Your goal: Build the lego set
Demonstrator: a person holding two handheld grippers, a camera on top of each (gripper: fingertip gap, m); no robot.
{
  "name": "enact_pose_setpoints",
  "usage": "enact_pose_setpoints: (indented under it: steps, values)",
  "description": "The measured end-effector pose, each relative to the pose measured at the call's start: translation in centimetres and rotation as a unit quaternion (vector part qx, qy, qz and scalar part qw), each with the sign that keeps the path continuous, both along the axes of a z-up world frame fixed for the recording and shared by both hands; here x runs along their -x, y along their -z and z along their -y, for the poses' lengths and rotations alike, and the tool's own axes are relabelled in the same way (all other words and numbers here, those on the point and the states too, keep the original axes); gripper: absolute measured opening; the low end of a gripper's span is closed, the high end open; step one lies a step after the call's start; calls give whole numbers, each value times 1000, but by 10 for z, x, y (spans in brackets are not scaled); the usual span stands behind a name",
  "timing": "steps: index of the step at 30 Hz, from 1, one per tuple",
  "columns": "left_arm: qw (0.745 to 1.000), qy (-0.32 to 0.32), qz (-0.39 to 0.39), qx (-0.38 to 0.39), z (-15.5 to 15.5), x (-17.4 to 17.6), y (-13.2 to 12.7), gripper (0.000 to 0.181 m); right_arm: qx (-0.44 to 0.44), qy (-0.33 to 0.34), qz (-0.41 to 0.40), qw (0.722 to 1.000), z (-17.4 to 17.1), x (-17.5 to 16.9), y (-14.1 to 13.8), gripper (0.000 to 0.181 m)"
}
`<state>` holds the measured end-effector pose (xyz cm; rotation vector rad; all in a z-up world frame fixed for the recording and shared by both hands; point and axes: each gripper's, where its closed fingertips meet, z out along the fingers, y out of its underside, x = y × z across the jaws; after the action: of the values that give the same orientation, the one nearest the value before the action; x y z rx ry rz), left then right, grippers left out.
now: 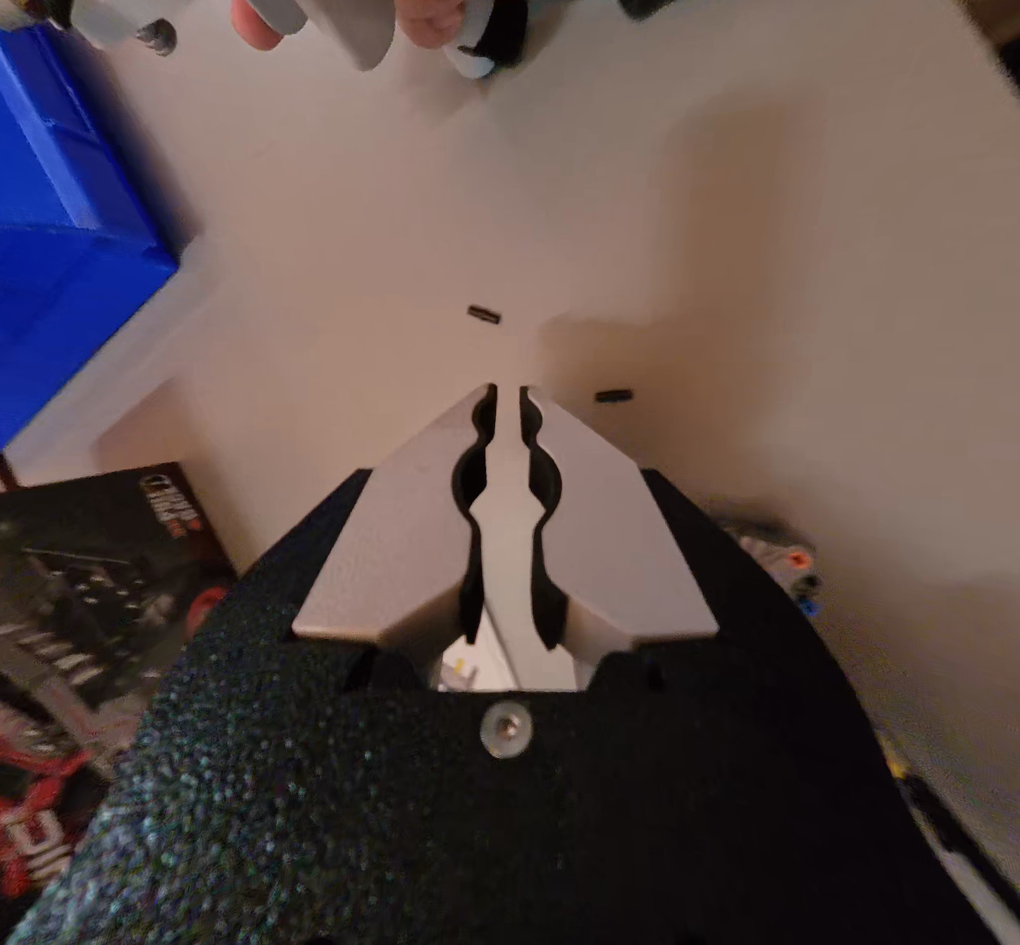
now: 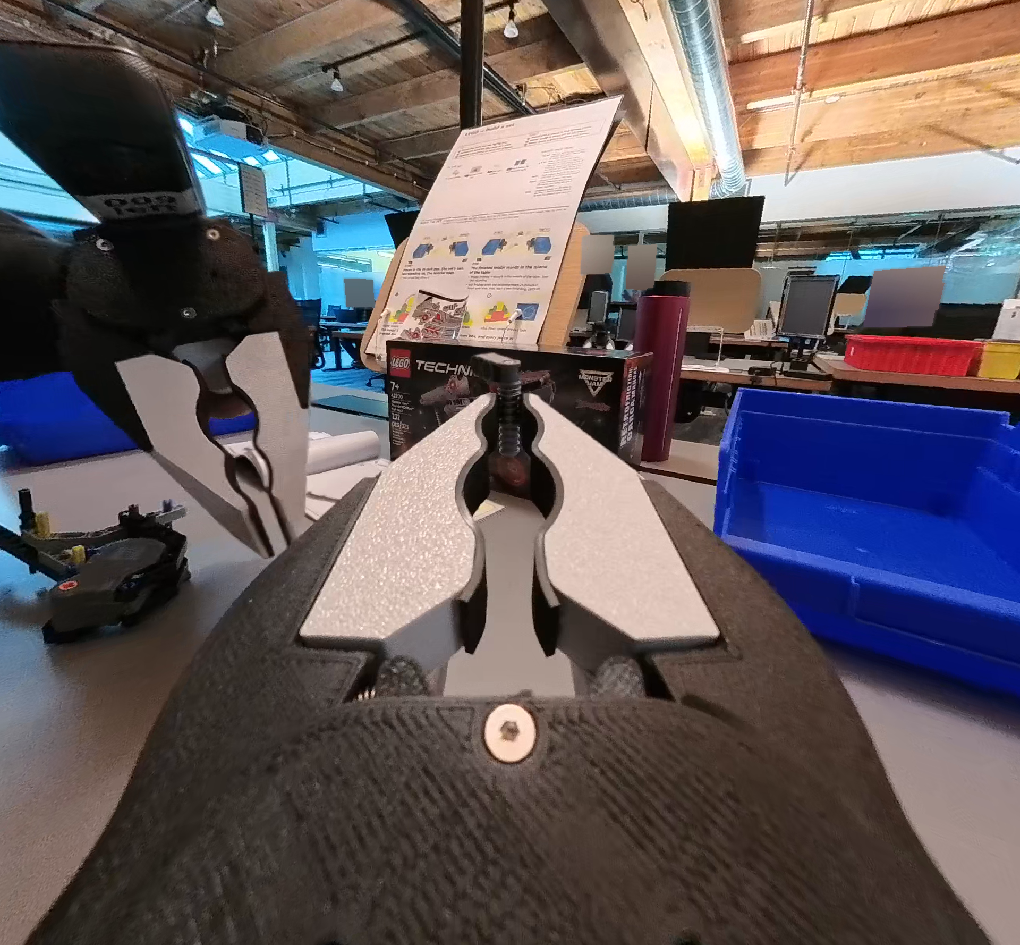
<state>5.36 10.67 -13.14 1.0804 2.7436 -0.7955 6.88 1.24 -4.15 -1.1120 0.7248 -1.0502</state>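
Observation:
My right gripper (image 2: 505, 400) is shut on a black spring shock-absorber piece (image 2: 501, 366), which stands upright between the tips with its head sticking out above them. My left gripper (image 1: 508, 389) is nearly shut with only a narrow slit and holds nothing. It points down at the white table, and it also shows in the right wrist view (image 2: 265, 543). Two small black pins lie on the table: one (image 1: 483, 313) just beyond the left tips, the other (image 1: 614, 396) to their right. The partly built dark model (image 2: 110, 565) sits on the table left of my right gripper.
A blue bin (image 2: 883, 521) stands at the right; it also shows in the left wrist view (image 1: 66, 189). The black set box (image 2: 596, 399), a maroon bottle (image 2: 659, 377) and an instruction sheet on a stand (image 2: 497, 234) are at the back. A hand holds the right gripper's handle (image 1: 342, 2). Spacing between my two grippers at the tips: around 12 cm.

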Motion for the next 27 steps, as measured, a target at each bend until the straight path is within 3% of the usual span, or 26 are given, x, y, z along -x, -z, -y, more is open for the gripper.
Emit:
enact_pose_setpoints:
  steps: [7,12,15,20,24,27]
  values:
    - [983,172,63,14,32,-11,31,22,-47,-24,9,999,4,4,-6,4]
    - [982,177,-50,-36,39,4,48,28,-89,-34,23,995,11,7,-12,5]
    - [978,192,-73,-27,42,8,45,10,-90,-26,28,995,15,8,-14,5]
    - [969,246,31,11,54,-8,43,17,-84,-25,26,996,13,7,-13,5]
    - [937,325,130,3,53,-3,52,23,-84,-8,16,996,18,4,-10,5]
    - [917,365,162,-13,50,4,54,13,-75,-5,12,997,16,3,-8,4]
